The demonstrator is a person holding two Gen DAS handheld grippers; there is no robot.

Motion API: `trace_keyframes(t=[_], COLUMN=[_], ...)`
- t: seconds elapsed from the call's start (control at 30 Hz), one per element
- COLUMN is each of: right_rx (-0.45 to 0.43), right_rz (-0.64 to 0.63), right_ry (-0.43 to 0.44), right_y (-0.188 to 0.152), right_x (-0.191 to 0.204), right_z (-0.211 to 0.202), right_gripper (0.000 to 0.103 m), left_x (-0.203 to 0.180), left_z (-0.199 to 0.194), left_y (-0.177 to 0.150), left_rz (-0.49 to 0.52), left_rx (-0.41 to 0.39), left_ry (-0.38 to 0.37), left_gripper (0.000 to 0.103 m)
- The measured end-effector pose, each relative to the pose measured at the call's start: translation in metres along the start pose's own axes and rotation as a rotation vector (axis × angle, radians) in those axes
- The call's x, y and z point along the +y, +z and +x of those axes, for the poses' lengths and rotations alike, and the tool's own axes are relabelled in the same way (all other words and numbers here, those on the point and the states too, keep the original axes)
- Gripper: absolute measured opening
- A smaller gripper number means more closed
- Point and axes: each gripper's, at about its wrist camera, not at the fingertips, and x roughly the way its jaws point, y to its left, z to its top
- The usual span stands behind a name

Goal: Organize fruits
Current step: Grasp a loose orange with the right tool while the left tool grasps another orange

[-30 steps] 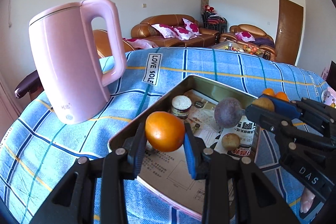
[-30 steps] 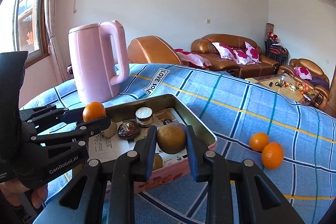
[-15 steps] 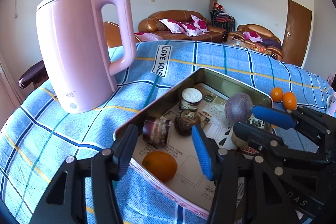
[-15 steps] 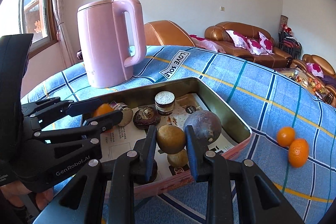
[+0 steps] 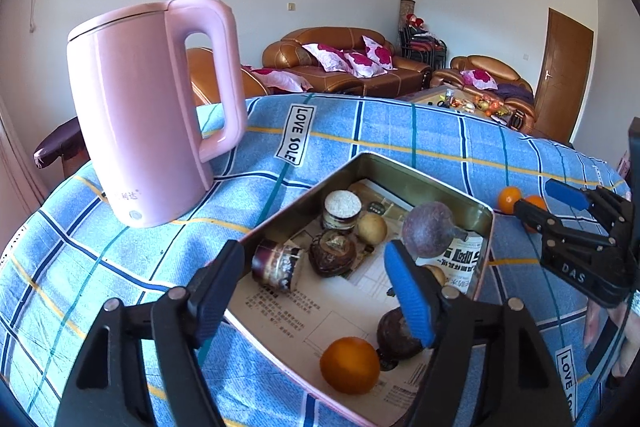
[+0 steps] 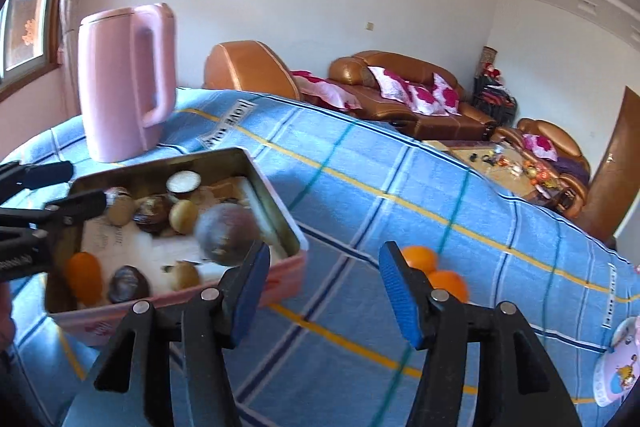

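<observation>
Since 1 second ago dropped both fruits into tin (image 5: 486,227), now swung right gripper (image 6: 324,281) toward 2 oranges (image 6: 434,269) on cloth, just ahead, right of tin; both jaws opening, empty; left gripper (image 5: 316,291) farther, over tin.

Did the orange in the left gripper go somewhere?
Yes. The orange dropped from the opening, empty left gripper into the tin, near its front edge.
</observation>
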Motion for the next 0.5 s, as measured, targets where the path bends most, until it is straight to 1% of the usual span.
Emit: trace_keyframes(t=[0.1, 0.17, 0.33, 0.4, 0.47, 0.5], right_rx=[0.064, 0.109, 0.175, 0.199, 0.216, 0.222], right_rz=[0.012, 0.015, 0.004, 0.001, 0.005, 0.011], right_ry=[-0.087, -0.116, -0.113, -0.097, -0.079, -0.068], right_y=[0.0, 0.001, 0.006, 0.008, 0.01, 0.01], right_x=[-0.024, -0.035, -0.044, -0.045, -0.048, -0.049], right_z=[0.022, 0.038, 0.065, 0.073, 0.079, 0.081], right_gripper=[0.059, 0.059, 0.059, 0.059, 0.059, 0.057], left_x=[-0.008, -0.012, -0.02, -0.023, -0.029, -0.032], left_z=[0.004, 0.006, 0.008, 0.009, 0.01, 0.011], left_y=[0.006, 0.01, 0.021, 0.028, 0.036, 0.041], left_rz=[0.004, 0.006, 0.017, 0.014, 0.008, 0.006], left_rx=[0.01, 0.013, 0.007, 0.006, 0.006, 0.006], left_ry=[-0.004, -0.007, -0.005, -0.008, -0.008, -0.007], left_gripper=[0.075, 0.075, 0.075, 0.075, 0.078, 0.079])
